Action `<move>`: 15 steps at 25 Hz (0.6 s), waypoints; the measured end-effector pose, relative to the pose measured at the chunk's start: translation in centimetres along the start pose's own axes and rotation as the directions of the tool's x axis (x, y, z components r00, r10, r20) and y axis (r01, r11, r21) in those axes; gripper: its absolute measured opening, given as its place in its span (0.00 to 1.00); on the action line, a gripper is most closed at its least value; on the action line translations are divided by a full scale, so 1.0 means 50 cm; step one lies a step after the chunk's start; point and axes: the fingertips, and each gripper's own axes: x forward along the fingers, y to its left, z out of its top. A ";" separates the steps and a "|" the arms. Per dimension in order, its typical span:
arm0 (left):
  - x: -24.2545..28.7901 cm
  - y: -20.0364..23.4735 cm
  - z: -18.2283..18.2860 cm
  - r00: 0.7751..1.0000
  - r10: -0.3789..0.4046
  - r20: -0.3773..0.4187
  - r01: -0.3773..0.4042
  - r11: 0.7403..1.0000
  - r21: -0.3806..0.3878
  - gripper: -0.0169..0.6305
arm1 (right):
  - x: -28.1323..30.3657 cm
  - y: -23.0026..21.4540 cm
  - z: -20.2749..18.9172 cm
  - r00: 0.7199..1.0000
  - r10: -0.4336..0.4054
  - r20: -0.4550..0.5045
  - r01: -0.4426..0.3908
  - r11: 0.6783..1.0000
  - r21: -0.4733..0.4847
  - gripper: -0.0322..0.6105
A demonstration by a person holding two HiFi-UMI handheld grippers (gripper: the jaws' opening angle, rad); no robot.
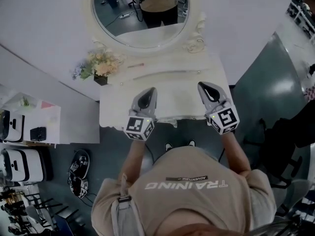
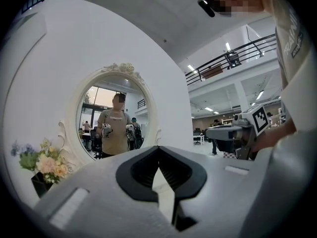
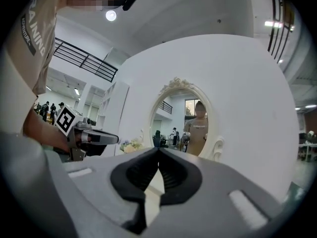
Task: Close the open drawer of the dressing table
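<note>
White-walled room, mirror (image 1: pixel 142 14) above the dressing table (image 1: pixel 167 65): left tongs (image 1: pixel 151 90) and right tongs (image 1: pixel 203 85) (both pressed together, empty) hover over the worktop's near edge. The drawer is perhaps already flush, or hidden beneath.

Left claw (image 1: pixel 150 90), right claw (image 1: pixel 203 85): apparently together, empty.

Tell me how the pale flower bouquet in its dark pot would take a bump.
The pale flower bouquet spreads wider than its small dark pot, so it looks top-heavy and probably tips easily. Likely light, it could slide on the smooth white dressing table. Standing at the table's left edge, it might fall off.
</note>
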 end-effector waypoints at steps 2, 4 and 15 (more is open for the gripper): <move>-0.002 0.010 -0.014 1.000 0.011 -0.014 -0.011 1.000 -0.008 0.04 | 0.002 0.004 -0.018 1.000 0.004 -0.023 -0.004 1.000 0.001 0.05; -0.004 0.017 -0.023 0.999 0.019 -0.025 -0.019 1.000 -0.016 0.04 | 0.003 0.006 -0.032 0.999 0.007 -0.043 -0.007 1.000 0.005 0.05; -0.006 0.023 -0.039 0.999 0.020 -0.038 -0.021 1.000 -0.018 0.04 | 0.016 0.008 -0.048 0.998 0.007 -0.068 -0.008 1.000 -0.010 0.06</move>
